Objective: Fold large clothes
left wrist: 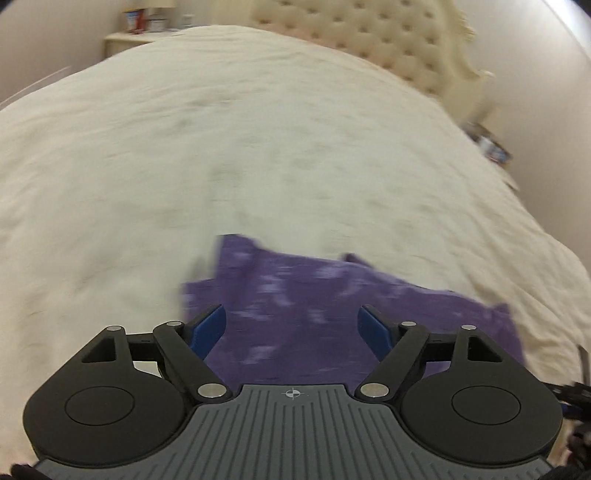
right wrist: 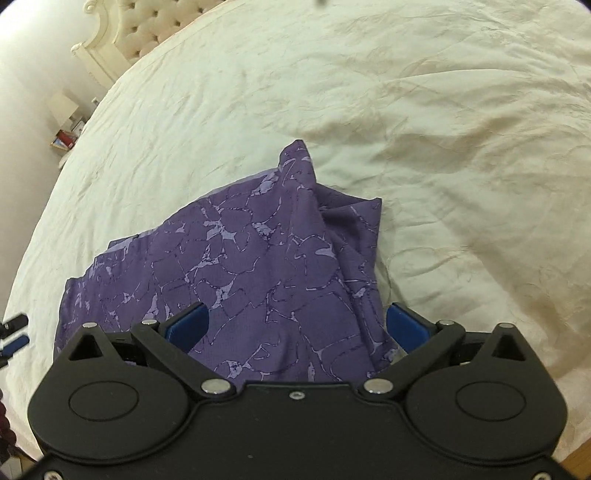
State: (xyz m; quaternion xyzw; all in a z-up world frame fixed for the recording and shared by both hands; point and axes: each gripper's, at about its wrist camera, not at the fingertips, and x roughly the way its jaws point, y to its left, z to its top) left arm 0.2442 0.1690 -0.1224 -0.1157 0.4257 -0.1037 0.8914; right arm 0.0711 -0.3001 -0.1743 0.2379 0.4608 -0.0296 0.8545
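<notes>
A purple patterned garment (right wrist: 258, 266) is seen lying low in the frame on the cream bed (right wrist: 424, 110). Both the left tool (left wrist: 291, 326) and the right tool (right wrist: 297, 325) are spread apart above it, nothing clamped.

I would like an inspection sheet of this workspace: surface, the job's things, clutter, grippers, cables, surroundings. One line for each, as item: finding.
Surface: cream bedspread, wrinkled, covering the bed.
Job's things: purple patterned garment, lying bunched on the bedspread near its edge, one corner standing up in a peak; not folded flat.
Clutter: nothing seen on the bedspread besides the garment.
Grippers: left gripper with jaws open above the garment, nothing clamped; right gripper with jaws wide open, cloth lying between them, not pinched.
Cables: nothing seen clearly.
Surroundings: tufted cream headboard; nightstand with small items; pale wall.
</notes>
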